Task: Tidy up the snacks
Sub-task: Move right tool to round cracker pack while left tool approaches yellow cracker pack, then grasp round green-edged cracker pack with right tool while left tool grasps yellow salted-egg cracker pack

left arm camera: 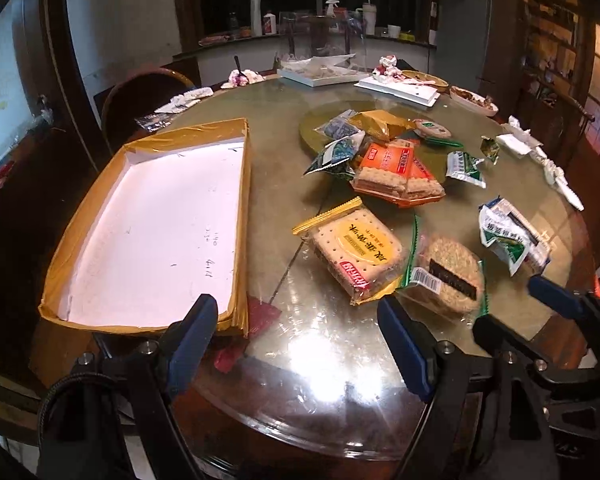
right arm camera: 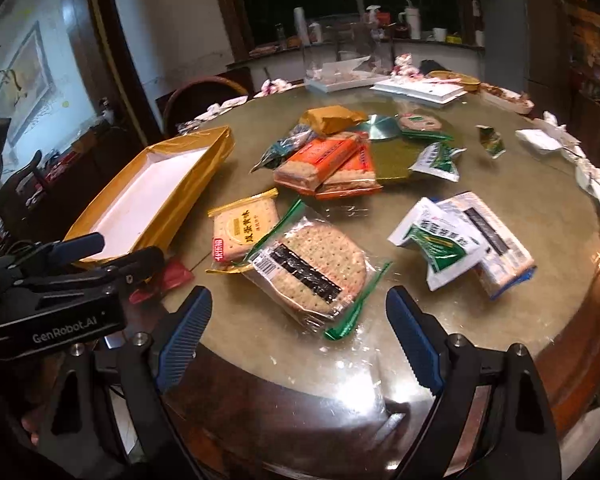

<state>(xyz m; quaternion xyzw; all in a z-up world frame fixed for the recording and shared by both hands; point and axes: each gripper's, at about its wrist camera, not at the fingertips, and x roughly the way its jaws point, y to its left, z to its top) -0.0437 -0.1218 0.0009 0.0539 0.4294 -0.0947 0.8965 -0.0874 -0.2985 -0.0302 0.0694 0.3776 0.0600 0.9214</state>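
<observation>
Leftmost, a shallow tray with gold-taped walls and a white floor lies on the round glass-topped table, nothing inside it. Left gripper hangs over the near table edge, jaws spread wide, nothing between them; its left finger overlaps the tray's near right corner in the left wrist view, contact not determinable. A red scrap lies on the glass just beside that corner. Next rightward, a yellow-labelled cracker pack lies flat, touching a clear round-cracker pack with green seams and a dark label strip. Beyond these, two orange cracker packs are stacked in a loose pile with dark-green pouches and a gold pouch, partly on a round green-gold turntable. Right gripper hangs just short of the round-cracker pack, jaws spread, empty. Further right, a white-and-green sachet rests on a clear wafer pack. Far side of table: white trays, crumpled tissues, a dish, detail too blurred to log.
</observation>
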